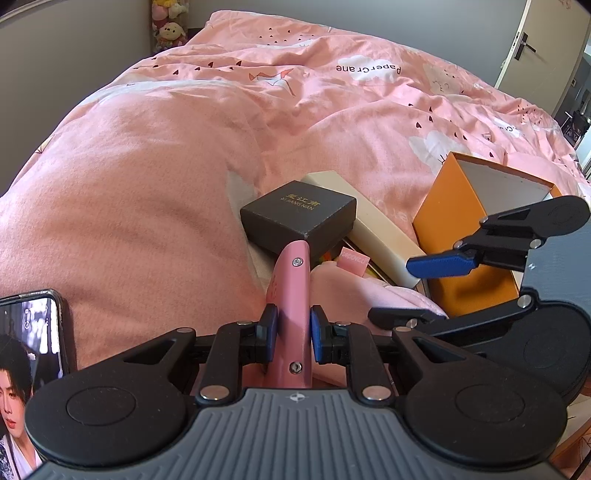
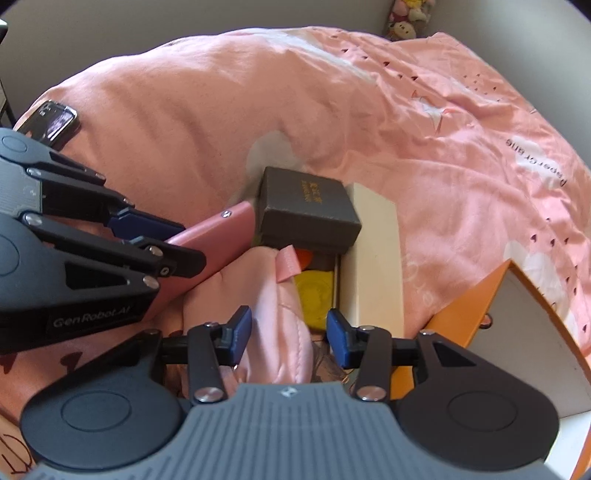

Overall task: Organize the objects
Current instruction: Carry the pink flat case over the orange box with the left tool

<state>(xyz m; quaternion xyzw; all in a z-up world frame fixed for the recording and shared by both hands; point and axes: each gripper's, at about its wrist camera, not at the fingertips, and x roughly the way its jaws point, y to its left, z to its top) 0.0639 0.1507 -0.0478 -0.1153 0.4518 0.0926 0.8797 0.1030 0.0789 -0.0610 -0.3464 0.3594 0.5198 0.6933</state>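
My left gripper (image 1: 290,328) is shut on a flat pink case (image 1: 291,295) with silver screws, held on edge; it also shows in the right wrist view (image 2: 218,240). Its tip points at a dark grey box (image 1: 301,214) with gold lettering, which rests on a long cream box (image 1: 373,225). My right gripper (image 2: 289,332) is open over a soft pink pouch (image 2: 273,310) with a ribbon tab. In the left wrist view the right gripper (image 1: 424,291) hangs in front of an open orange box (image 1: 461,229). A yellow object (image 2: 317,295) lies beside the pouch.
Everything lies on a bed with a rumpled pink duvet (image 1: 166,166). A phone (image 1: 29,369) with a lit screen lies at the left; it also shows in the right wrist view (image 2: 51,122). Plush toys (image 1: 170,26) sit in the far corner. A door (image 1: 535,40) stands at the right.
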